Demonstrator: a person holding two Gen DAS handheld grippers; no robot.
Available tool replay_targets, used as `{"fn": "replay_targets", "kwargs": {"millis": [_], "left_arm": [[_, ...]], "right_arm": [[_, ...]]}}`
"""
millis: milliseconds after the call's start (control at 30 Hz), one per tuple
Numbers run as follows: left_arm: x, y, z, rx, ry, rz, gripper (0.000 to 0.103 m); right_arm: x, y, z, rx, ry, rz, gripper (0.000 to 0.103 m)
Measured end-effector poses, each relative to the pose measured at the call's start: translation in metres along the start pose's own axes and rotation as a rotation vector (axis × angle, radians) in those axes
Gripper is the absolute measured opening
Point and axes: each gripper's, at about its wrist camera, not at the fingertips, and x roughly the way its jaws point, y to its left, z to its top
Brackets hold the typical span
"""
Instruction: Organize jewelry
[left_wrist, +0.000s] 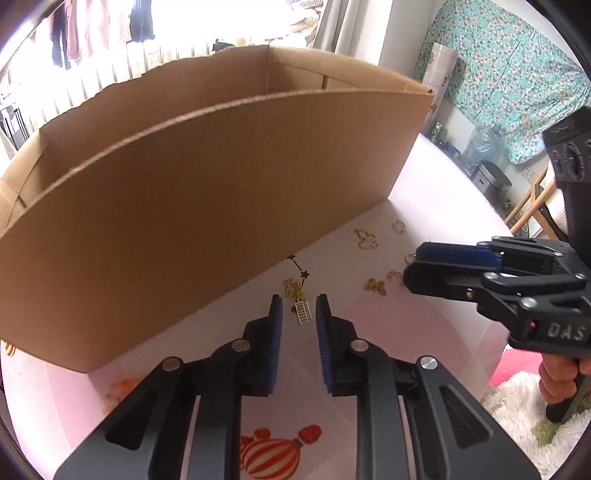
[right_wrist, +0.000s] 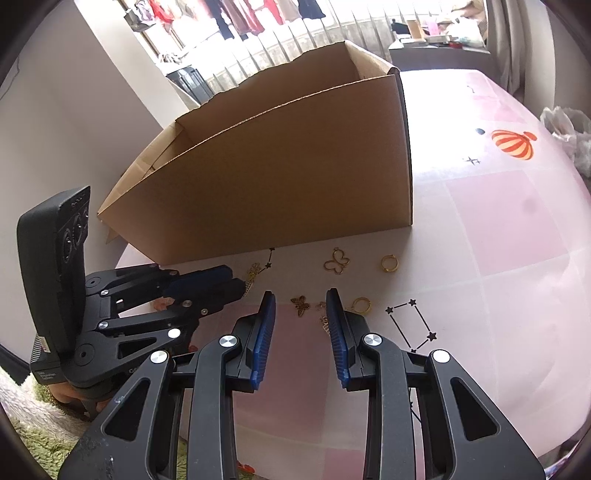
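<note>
A: Brown corrugated cardboard box (left_wrist: 207, 177), open at the top, stands on the pink checked tabletop (right_wrist: 509, 229) with its long wall facing both cameras.

B: And the jewelry?

A: All loose on the tabletop in front of that wall. A small white ladder-shaped charm (left_wrist: 303, 314) lies just ahead of the left tongs (left_wrist: 299, 306), below a little cluster of gold charms (left_wrist: 292, 286). The left tongs stand slightly spread, blue pads apart, and nothing is pinched; the ladder charm sits in line with the gap, beyond the tips.

B: What else is scattered there?

A: A gold wire butterfly outline (right_wrist: 337, 261) close to the box, a gold ring (right_wrist: 389, 263) to its right in the right wrist view, a darker solid gold butterfly charm (right_wrist: 301, 305), and another gold ring (right_wrist: 361, 305) just beside the right finger of the right tongs (right_wrist: 301, 306).

B: Are the right tongs holding anything?

A: No. Their blue ribbed pads are parted, with bare tabletop between them; the solid butterfly lies just past the tips. In the left wrist view the right tongs reach in from the right, above the charms.

B: Anything printed on the cloth?

A: An orange striped balloon (right_wrist: 513, 144) and black star constellations (right_wrist: 412, 321).
</note>
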Motion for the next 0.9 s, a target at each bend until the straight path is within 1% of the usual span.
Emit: {"fn": "replay_targets", "kwargs": {"millis": [33,200,267,333,667,700,767,900], "left_arm": [[0.002,0.0,0.0,0.003,0.012,0.006,0.018],[0.004,-0.007,0.0,0.038,0.0,0.033,0.017],[0.005,-0.008,-0.001,0.052,-0.003,0.055,0.007],[0.004,-0.008,-0.002,0.048,-0.002,0.053,0.004],[-0.002,0.001,-0.016,0.03,0.004,0.038,0.004],[-0.003,0.003,-0.017,0.029,-0.002,0.019,0.004],[-0.006,0.006,-0.019,0.015,-0.009,0.009,0.004],[-0.006,0.014,-0.024,-0.009,-0.004,0.014,0.004]], "right_arm": [[0.0,-0.001,0.0,0.0,-0.001,-0.001,0.028],[0.0,-0.004,0.0,-0.002,-0.004,-0.005,0.028],[0.0,-0.005,0.0,0.002,-0.006,-0.004,0.028],[-0.001,-0.008,0.0,0.003,-0.008,-0.002,0.028],[-0.009,-0.007,-0.007,0.005,-0.011,-0.018,0.028],[-0.01,-0.006,-0.008,0.002,-0.01,-0.02,0.028],[-0.012,-0.003,-0.011,-0.013,-0.004,-0.021,0.028],[-0.014,0.003,-0.019,-0.064,0.018,-0.04,0.028]]}}
